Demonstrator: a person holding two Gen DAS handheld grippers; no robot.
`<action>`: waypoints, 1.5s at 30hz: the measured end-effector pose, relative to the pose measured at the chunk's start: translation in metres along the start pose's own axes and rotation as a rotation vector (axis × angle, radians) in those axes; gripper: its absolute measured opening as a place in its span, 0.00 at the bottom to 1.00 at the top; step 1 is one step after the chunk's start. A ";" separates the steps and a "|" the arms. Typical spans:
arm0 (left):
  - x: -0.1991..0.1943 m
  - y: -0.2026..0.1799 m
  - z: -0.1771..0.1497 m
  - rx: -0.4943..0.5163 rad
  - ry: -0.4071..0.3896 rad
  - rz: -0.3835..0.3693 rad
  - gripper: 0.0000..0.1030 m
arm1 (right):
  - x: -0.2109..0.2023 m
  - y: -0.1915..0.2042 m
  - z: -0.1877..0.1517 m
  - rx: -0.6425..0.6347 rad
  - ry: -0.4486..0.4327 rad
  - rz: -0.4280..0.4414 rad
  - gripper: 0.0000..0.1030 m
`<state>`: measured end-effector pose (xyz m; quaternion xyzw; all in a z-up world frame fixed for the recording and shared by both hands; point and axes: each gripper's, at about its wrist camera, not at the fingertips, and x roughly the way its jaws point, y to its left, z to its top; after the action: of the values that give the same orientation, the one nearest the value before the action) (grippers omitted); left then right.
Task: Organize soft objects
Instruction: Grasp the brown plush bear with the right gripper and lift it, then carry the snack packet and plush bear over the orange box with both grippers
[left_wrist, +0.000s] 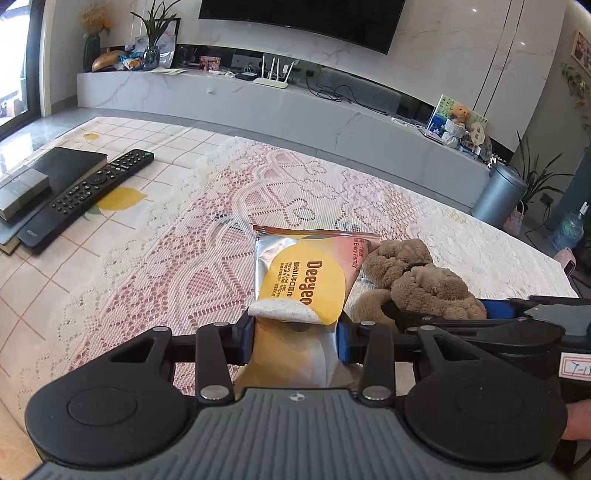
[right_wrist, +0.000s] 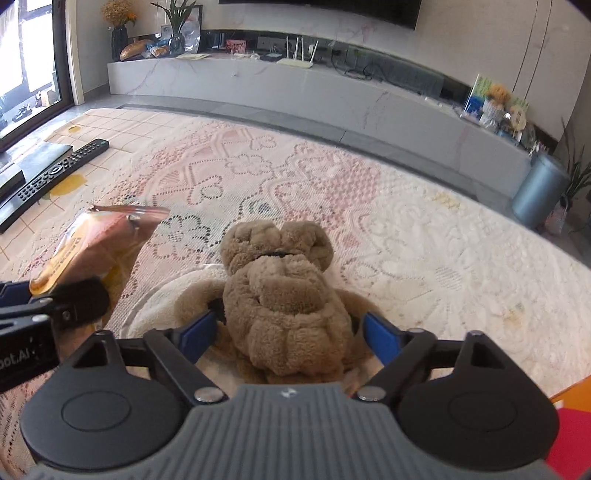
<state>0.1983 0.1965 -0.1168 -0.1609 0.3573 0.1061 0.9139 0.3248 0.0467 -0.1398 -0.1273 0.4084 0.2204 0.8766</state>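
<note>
My left gripper (left_wrist: 295, 334) is shut on a yellow and silver pack of wet wipes (left_wrist: 303, 277) and holds it over the lace tablecloth (left_wrist: 192, 266). The pack also shows at the left of the right wrist view (right_wrist: 92, 247). My right gripper (right_wrist: 288, 332) is shut on a brown plush bear (right_wrist: 284, 302), its blue pads pressing the bear's sides. The bear lies just right of the wipes in the left wrist view (left_wrist: 417, 277), with the right gripper's finger (left_wrist: 406, 314) against it.
A black remote (left_wrist: 88, 192) and a dark box (left_wrist: 48, 177) lie at the table's left. A marble TV console (left_wrist: 280, 99) runs along the far wall. A grey bin (left_wrist: 498, 195) stands at the right. Something red (right_wrist: 572, 439) sits at the lower right.
</note>
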 end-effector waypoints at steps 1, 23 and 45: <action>0.000 0.000 0.000 0.000 0.004 -0.002 0.45 | 0.002 0.001 0.000 0.002 0.008 0.000 0.67; -0.052 0.001 -0.005 -0.094 -0.052 -0.043 0.45 | -0.110 0.013 -0.008 -0.008 -0.231 -0.019 0.37; -0.167 -0.097 -0.039 -0.004 -0.085 -0.316 0.45 | -0.282 -0.082 -0.111 0.224 -0.301 -0.086 0.37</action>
<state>0.0836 0.0791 -0.0081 -0.2122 0.2881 -0.0316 0.9333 0.1315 -0.1494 0.0110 -0.0119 0.2888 0.1522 0.9451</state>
